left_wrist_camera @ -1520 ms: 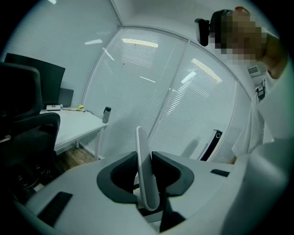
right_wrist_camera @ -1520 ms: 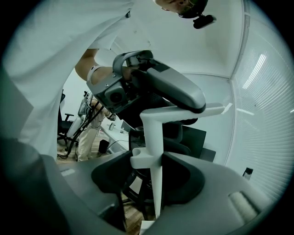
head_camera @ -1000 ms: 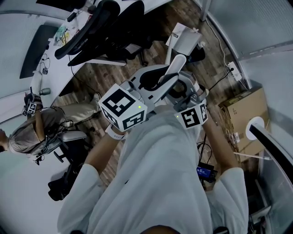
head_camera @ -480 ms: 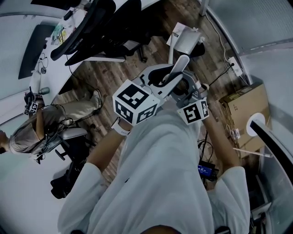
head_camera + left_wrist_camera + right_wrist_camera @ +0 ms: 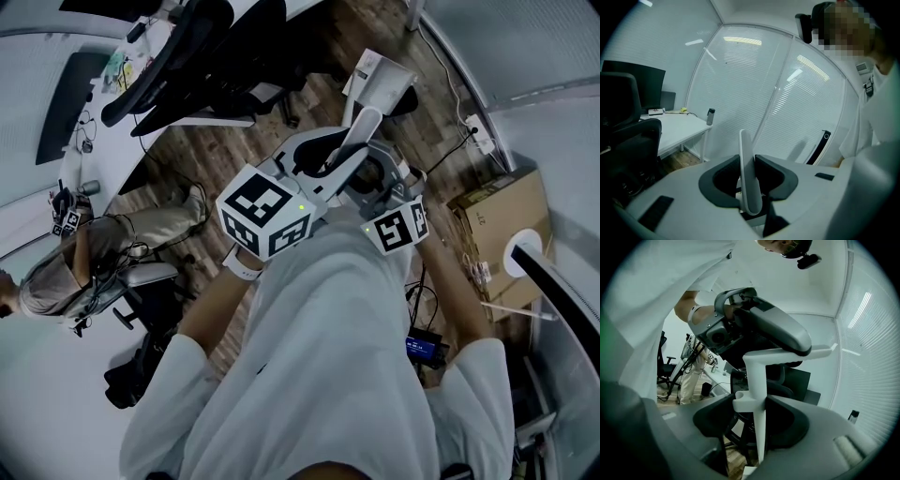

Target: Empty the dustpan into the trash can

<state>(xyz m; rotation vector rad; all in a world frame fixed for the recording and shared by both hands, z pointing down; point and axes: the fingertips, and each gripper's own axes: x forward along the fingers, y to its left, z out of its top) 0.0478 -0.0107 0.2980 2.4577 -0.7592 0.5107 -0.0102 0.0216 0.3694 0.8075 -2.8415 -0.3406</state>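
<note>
Slightly lower now, left claw (image 5: 750,182) and right claw (image 5: 757,414) pinch the dustpan (image 5: 385,82) by its handle, pan end pointing away.

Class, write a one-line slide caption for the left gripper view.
Left gripper shut on the white dustpan handle, facing a white desk and slatted blinds.

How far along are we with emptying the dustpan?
Done: the left gripper and right gripper are both shut on the white dustpan, held over the wooden floor. In hand: getting it to a trash can. Left: tipping it out; no trash can is clearly in view.
</note>
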